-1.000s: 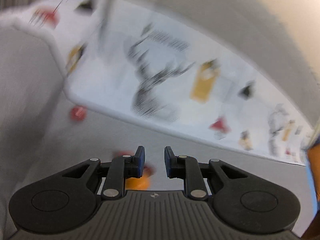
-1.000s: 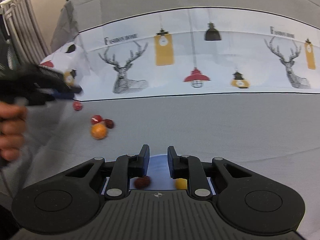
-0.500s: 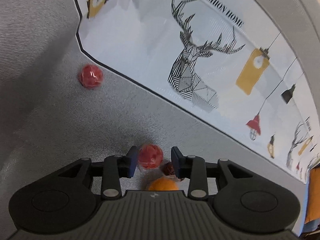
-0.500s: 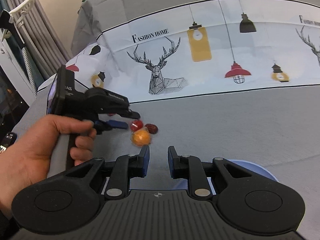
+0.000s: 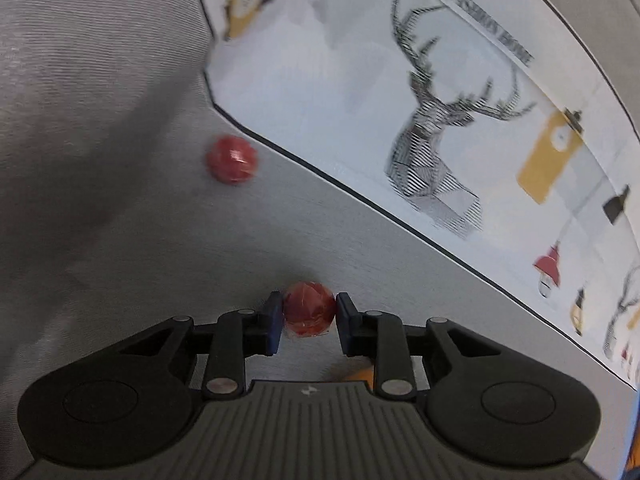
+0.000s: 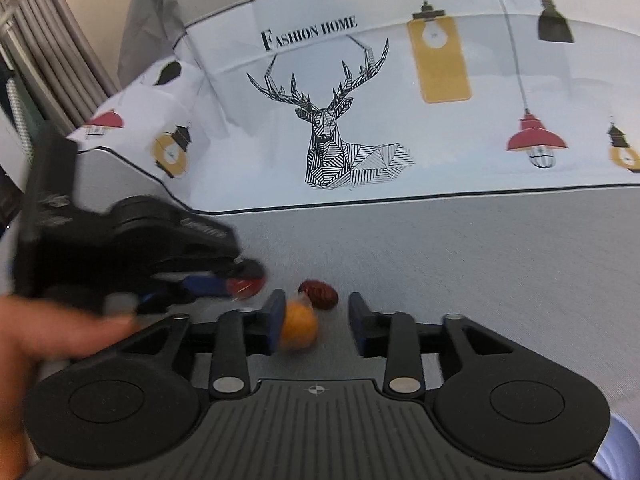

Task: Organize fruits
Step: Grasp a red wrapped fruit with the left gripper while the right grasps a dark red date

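Note:
In the left wrist view my left gripper (image 5: pixel 307 320) is shut on a red wrapped fruit (image 5: pixel 309 311) just above the grey cloth. A second red fruit (image 5: pixel 231 159) lies farther off to the left. In the right wrist view my right gripper (image 6: pixel 316 324) is open, with an orange fruit (image 6: pixel 299 325) against its left finger and a dark red date (image 6: pixel 319 294) just beyond. The left gripper (image 6: pixel 240 284) shows there at left, holding the red fruit (image 6: pixel 243 286).
A grey cloth (image 6: pixel 480 260) covers the table, with a white printed band of deer and lamps (image 6: pixel 328 144) behind. A blue plate's rim (image 6: pixel 618 452) shows at the bottom right. Curtains (image 6: pixel 40 40) stand at the far left.
My left gripper has closed on the red fruit and drawn away from the orange and the date. My right gripper has moved forward to them and opened wider around the orange.

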